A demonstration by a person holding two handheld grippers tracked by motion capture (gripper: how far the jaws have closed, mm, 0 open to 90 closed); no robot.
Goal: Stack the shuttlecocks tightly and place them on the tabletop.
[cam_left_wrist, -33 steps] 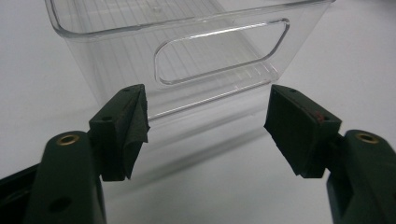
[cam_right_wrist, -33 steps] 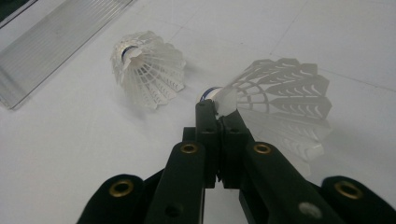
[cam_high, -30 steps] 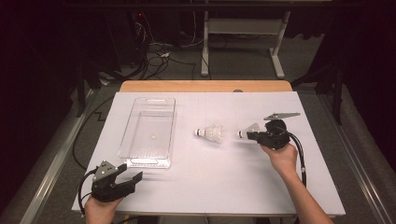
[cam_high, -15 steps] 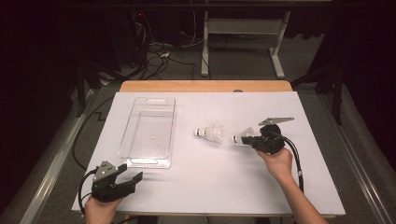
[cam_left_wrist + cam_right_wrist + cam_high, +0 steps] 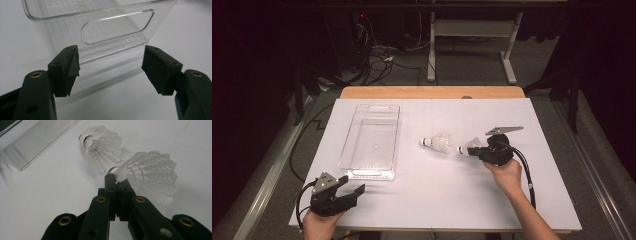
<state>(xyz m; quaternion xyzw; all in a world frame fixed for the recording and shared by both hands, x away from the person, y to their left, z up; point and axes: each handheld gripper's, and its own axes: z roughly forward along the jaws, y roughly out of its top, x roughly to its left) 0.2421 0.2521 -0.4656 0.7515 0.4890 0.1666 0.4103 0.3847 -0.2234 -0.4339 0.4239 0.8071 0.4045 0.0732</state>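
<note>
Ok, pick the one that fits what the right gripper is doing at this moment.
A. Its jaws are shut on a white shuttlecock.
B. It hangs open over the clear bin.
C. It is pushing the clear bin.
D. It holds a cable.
A: in the right gripper view the right gripper has its jaws closed on the skirt edge of a white shuttlecock, with a second shuttlecock lying free beyond.

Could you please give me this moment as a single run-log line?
right gripper: shut on held shuttlecock | second shuttlecock: lying on table | left gripper: open, facing clear bin
</note>
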